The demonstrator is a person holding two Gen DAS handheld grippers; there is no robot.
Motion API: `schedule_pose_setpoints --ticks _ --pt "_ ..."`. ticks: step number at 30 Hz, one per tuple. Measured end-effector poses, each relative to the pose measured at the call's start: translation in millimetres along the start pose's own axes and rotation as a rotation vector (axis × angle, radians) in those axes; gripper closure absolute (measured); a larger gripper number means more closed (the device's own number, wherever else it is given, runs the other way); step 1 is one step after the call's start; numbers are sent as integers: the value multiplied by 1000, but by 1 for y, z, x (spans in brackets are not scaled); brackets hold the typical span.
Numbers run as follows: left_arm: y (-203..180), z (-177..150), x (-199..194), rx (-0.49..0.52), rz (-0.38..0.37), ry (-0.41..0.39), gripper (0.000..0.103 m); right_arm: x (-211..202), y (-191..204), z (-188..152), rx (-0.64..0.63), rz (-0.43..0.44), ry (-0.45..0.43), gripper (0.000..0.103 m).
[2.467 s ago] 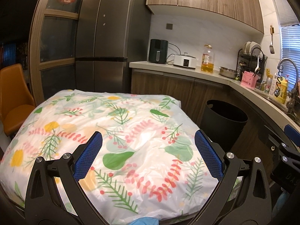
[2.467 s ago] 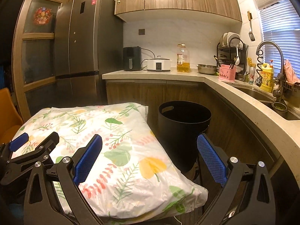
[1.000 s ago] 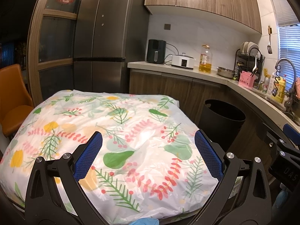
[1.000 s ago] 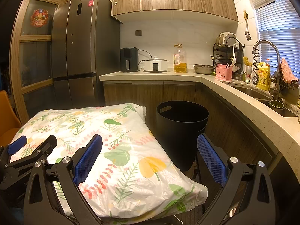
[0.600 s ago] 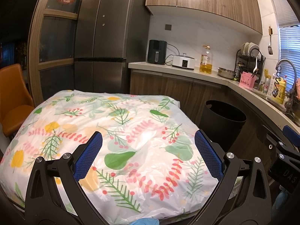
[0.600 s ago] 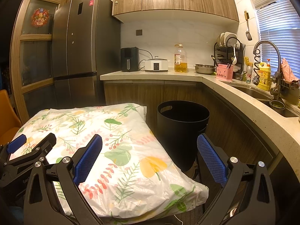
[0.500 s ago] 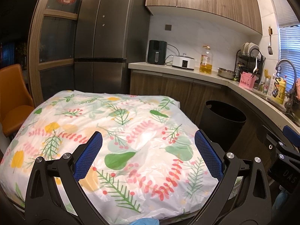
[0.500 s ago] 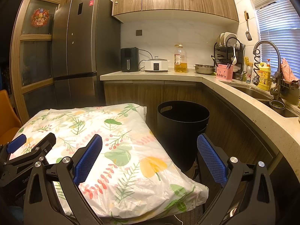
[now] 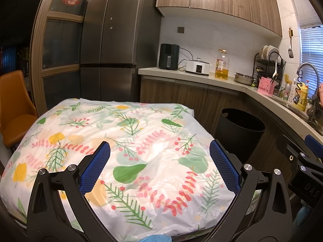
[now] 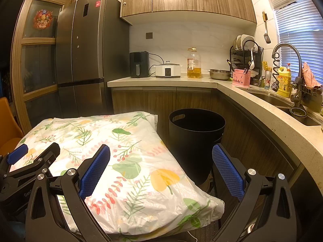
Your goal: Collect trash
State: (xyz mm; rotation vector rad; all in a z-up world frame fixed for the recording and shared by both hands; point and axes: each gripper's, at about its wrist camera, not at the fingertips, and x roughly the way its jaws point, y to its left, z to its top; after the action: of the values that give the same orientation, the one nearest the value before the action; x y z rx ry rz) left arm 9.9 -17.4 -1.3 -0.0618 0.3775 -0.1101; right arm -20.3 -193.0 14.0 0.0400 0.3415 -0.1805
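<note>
The left tool [image 9: 159,166] is spread wide, its blue pads holding nothing, poised above a bench draped in a floral plastic cloth [image 9: 125,141]. The right tool [image 10: 161,168] is equally wide apart and empty, over the cloth's right edge, with its right finger in front of a black trash bin [image 10: 196,139]. The bin stands open on the floor just beside the bench, against the wooden cabinets [image 10: 161,98]. No loose trash can be made out on the cloth. Beyond, the countertop [image 10: 171,80] carries a black air fryer [image 10: 139,64], a white cooker [image 10: 168,69] and an oil bottle [image 10: 194,63]. A steel refrigerator [image 9: 115,40] stands left of it and an orange chair [image 9: 15,109] far left.
</note>
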Motion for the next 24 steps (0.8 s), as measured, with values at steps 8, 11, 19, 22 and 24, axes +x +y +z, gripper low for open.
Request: schedule_pose_setpoints --ticks 8,11,19,22,24 --pt "0 0 0 -1 1 -1 6 0 0 0 0 0 0 6" --pt "0 0 0 -2 0 -1 6 -1 0 0 1 -1 -1 6" --pt "1 1 -1 0 1 -3 6 -1 1 3 3 -2 -5 6" --pt "1 2 -1 1 1 -4 6 -2 2 4 5 -3 -7 6" --pt "2 3 -1 1 1 -4 6 -1 2 4 5 -3 -8 6"
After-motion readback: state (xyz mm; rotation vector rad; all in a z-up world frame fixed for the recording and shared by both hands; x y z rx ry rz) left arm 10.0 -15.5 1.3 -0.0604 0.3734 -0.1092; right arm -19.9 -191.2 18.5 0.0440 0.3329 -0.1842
